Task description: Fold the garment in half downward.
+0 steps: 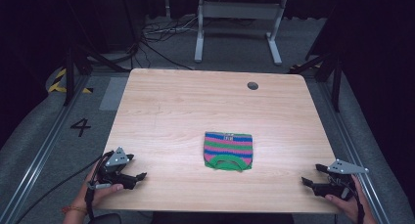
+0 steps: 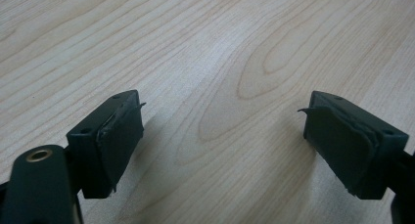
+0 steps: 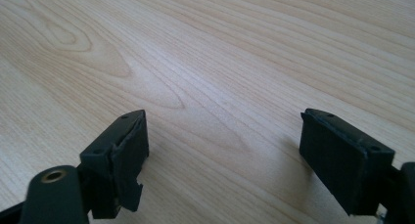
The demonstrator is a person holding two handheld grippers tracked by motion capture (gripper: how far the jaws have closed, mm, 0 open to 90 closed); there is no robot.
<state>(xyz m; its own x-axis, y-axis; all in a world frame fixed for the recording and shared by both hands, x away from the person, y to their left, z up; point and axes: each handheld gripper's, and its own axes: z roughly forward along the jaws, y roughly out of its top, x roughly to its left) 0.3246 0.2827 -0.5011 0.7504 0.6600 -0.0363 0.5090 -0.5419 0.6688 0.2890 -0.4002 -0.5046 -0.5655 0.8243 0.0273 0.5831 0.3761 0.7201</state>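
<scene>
Two grippers rest at the near corners of the wooden table (image 1: 171,101), and we hold one in each hand. Our left gripper (image 1: 138,177) sits at the near left, its jaws spread wide over bare wood in the left gripper view (image 2: 222,131), nothing between them. Our right gripper (image 1: 307,182) sits at the near right, jaws likewise spread with only tabletop between them (image 3: 222,141). Between the two, slightly farther from us than either and well apart from both, lies a small striped knitted garment (image 1: 228,150), flat, its green-edged neck opening toward us. Beyond it we see a round hole (image 1: 252,85) in the tabletop.
</scene>
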